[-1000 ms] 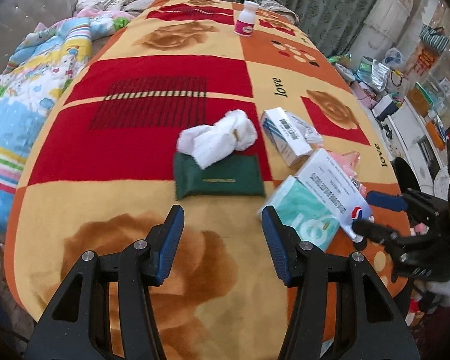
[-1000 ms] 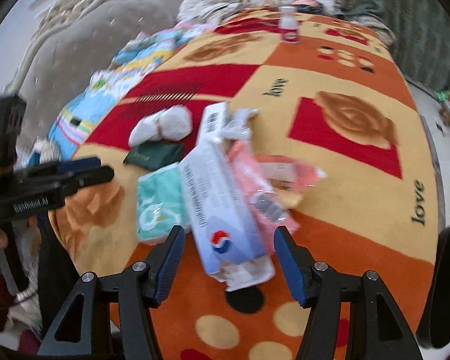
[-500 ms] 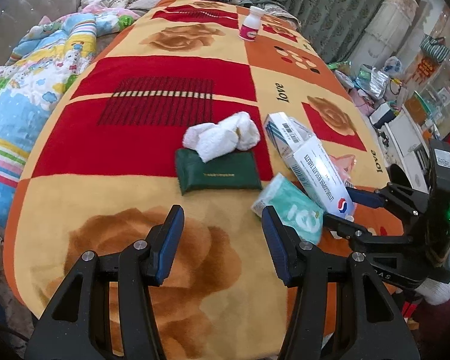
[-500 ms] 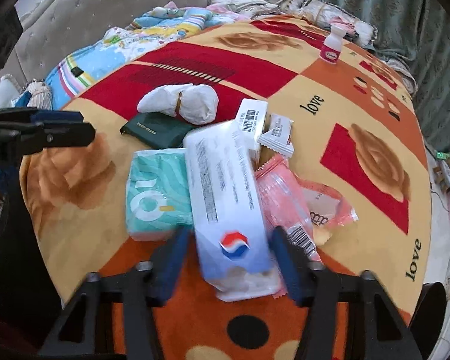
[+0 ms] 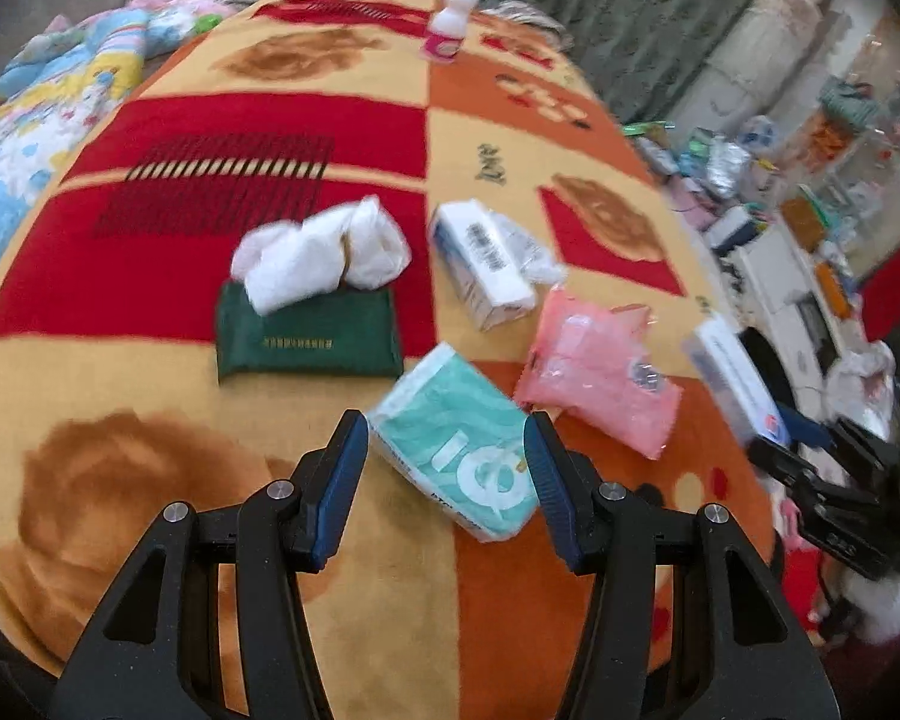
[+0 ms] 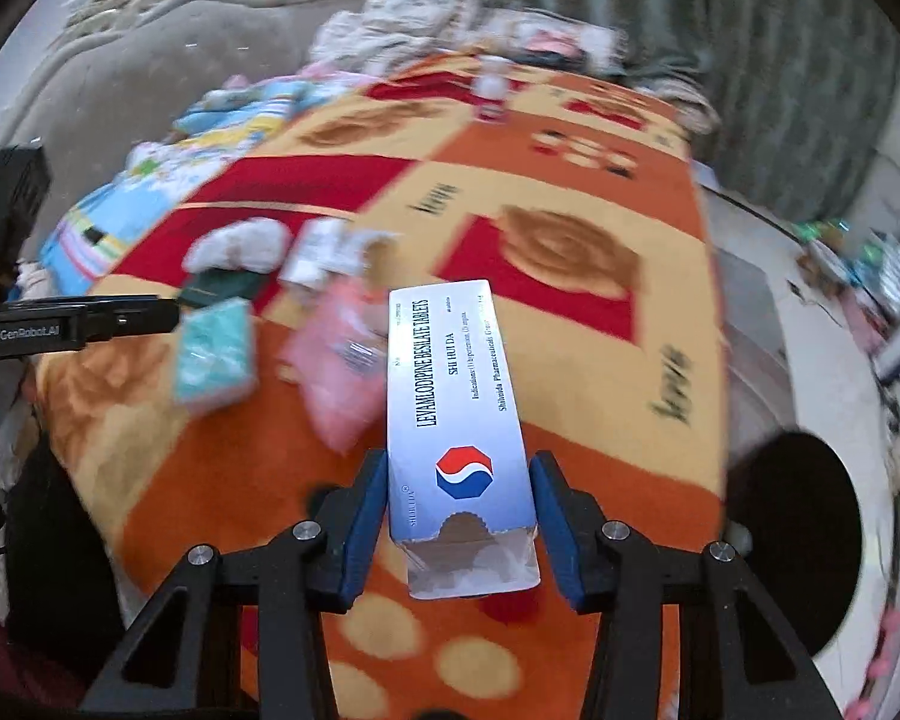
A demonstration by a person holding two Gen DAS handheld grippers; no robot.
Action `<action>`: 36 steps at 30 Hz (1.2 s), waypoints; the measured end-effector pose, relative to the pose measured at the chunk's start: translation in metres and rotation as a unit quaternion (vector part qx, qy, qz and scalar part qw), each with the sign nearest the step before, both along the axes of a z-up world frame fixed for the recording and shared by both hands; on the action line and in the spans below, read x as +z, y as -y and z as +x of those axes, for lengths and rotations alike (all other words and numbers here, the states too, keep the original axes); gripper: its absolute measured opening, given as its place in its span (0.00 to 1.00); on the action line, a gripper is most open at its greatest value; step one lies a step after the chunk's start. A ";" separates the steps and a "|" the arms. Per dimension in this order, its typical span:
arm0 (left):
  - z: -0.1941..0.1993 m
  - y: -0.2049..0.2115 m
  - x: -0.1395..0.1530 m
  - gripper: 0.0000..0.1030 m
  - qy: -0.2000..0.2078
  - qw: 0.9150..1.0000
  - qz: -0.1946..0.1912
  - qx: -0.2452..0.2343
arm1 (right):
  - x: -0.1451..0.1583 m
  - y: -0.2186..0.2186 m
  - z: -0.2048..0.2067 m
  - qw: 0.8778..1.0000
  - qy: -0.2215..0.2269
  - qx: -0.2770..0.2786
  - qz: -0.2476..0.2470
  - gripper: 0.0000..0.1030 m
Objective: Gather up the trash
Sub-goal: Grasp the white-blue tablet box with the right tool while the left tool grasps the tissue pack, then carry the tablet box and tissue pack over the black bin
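My right gripper [image 6: 459, 507] is shut on a long white-and-blue tablet box [image 6: 453, 396] and holds it lifted above the blanket; the box also shows in the left wrist view [image 5: 735, 381]. My left gripper [image 5: 444, 468] is open, its fingers either side of a teal tissue pack [image 5: 459, 441]. Beyond lie a pink plastic wrapper [image 5: 597, 369], a small white box [image 5: 480, 264] with clear wrap, a crumpled white tissue wad [image 5: 321, 252] and a dark green pouch [image 5: 309, 336].
Everything lies on a red, orange and yellow blanket [image 5: 258, 138] over a bed. A small white bottle [image 5: 447, 30] stands at the far end. A patterned quilt [image 5: 42, 102] lies at the left. The floor at the right is cluttered [image 5: 768, 204].
My right gripper has closed on the tablet box and lifted it off the pile to the right. My left gripper has moved forward and right to straddle the teal tissue pack.
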State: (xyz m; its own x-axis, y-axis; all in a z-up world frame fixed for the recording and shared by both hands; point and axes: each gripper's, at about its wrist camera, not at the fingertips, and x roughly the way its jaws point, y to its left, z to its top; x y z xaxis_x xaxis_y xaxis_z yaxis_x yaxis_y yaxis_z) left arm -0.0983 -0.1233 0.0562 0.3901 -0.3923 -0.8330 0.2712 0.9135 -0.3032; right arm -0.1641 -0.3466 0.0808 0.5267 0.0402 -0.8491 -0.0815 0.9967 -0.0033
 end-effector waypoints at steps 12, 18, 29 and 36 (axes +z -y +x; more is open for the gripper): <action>0.018 0.028 -0.017 0.52 -0.009 1.000 -0.002 0.021 | -0.037 0.020 -0.002 0.997 -0.044 -0.035 0.047 0.65; 0.017 0.042 -0.025 0.52 -0.002 0.999 0.032 0.003 | -0.045 0.013 0.008 0.999 -0.042 -0.020 0.020 0.70; 0.003 0.044 -0.030 0.38 0.020 0.996 0.067 -0.047 | -0.059 0.022 0.010 0.999 -0.021 -0.031 0.034 0.60; -0.005 0.032 -0.004 0.35 0.024 0.998 0.037 -0.052 | -0.040 0.026 0.005 0.999 -0.002 -0.029 0.042 0.45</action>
